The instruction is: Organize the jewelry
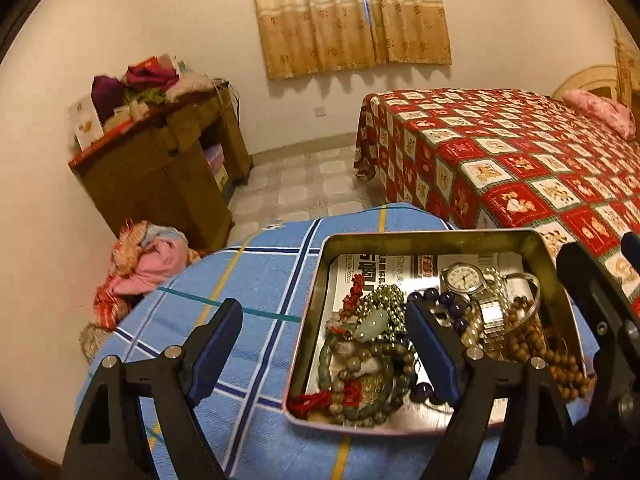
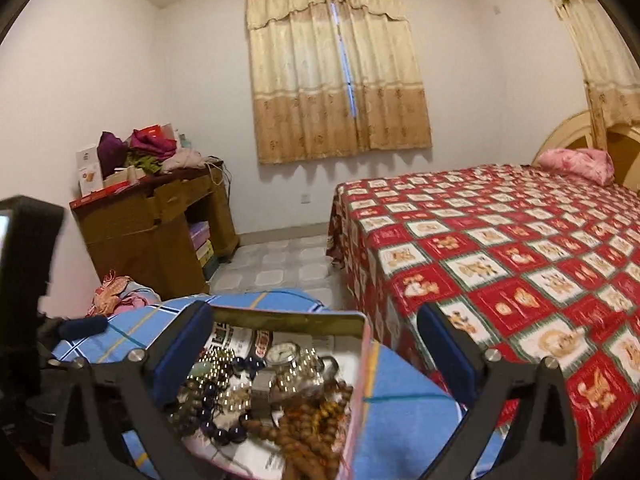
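A metal tin [image 1: 432, 238] stands on a small table with a blue checked cloth [image 1: 256, 276]. It holds tangled jewelry: green-grey bead bracelets [image 1: 360, 376], a pale jade pendant [image 1: 372, 322], a silver wristwatch [image 1: 464, 280], brown wooden beads [image 1: 532, 340] and dark blue beads [image 1: 444, 300]. My left gripper [image 1: 320, 348] is open and empty, its jaws astride the tin's left wall. My right gripper [image 2: 316, 356] is open and empty above the tin [image 2: 362, 344], over the watch [image 2: 282, 354] and brown beads [image 2: 304, 424]. The right gripper's edge shows in the left wrist view [image 1: 600, 304].
A bed with a red checked cover [image 2: 500, 264] lies to the right. A wooden cabinet [image 2: 160, 220] piled with clothes stands at the left wall. A heap of cloth [image 1: 140, 268] lies beside the table. Tiled floor [image 2: 280, 264] lies beyond.
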{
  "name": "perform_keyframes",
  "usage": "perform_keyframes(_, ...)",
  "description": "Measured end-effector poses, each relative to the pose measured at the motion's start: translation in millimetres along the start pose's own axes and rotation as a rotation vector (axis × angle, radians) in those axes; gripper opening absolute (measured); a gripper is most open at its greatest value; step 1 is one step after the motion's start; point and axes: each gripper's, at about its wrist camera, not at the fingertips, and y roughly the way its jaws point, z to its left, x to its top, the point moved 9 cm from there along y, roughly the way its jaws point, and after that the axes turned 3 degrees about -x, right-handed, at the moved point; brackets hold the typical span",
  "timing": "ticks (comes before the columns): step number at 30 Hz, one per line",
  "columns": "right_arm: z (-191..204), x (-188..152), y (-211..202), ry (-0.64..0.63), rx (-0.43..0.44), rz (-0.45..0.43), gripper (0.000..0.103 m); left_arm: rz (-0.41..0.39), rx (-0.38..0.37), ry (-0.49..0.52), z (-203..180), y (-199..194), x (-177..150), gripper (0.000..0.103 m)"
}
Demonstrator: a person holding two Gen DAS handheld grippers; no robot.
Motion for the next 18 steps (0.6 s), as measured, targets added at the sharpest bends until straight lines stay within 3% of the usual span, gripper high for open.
perform_keyframes(6,-14,-15,-18,0.071,-0.025,0.081,0.103,0.039,-0.006,-0.015,-2,-17,-21,0.083)
perform_keyframes(14,-18,-54,-40,0.118,-0.006,0.324,0.103,0.09,0.022,-0.021,-1,-47,-62,0.083)
perform_keyframes(18,-19,-71,-59,0.109,-0.022,0.398,0.103,0.115,0.02,-0.043,1,-65,-82,0.083)
